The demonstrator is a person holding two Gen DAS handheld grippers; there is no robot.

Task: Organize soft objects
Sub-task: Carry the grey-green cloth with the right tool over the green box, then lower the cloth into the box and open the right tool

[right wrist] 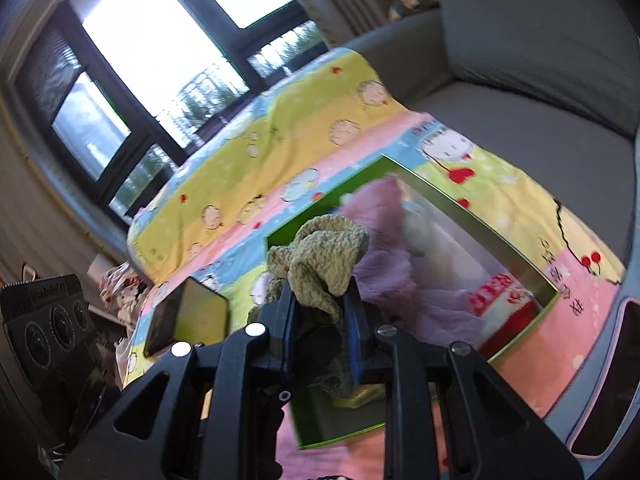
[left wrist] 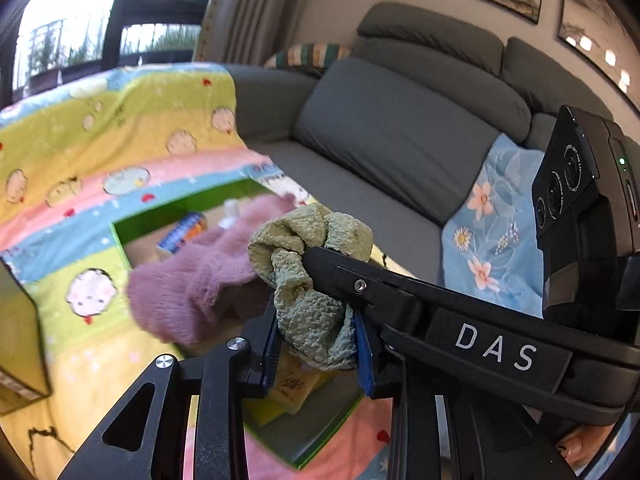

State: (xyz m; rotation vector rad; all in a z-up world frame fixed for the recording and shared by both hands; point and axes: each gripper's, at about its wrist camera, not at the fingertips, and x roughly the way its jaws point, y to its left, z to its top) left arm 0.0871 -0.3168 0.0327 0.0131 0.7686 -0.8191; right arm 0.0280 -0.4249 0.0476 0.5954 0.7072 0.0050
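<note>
A crumpled green knitted cloth point(left wrist: 312, 280) hangs between both grippers, just above an open green box point(left wrist: 120, 240). My left gripper point(left wrist: 318, 354) is shut on its lower end, blue pads pressed into the fabric. The right gripper point(left wrist: 320, 264) reaches in from the right and pinches the upper part. In the right wrist view the right gripper point(right wrist: 320, 312) is shut on the same green cloth point(right wrist: 320, 256), which bunches up over its fingertips. A fluffy pink cloth point(right wrist: 384, 248) lies inside the green box point(right wrist: 352, 184), also seen as the pink cloth point(left wrist: 192, 280).
The box sits on a colourful cartoon blanket point(left wrist: 100, 140) beside a grey sofa point(left wrist: 392, 132) with a blue floral cloth point(left wrist: 492, 232). A red and white item point(right wrist: 500, 292) lies in the box. A flat dark object point(right wrist: 188, 316) rests on the blanket at the left. Windows are behind.
</note>
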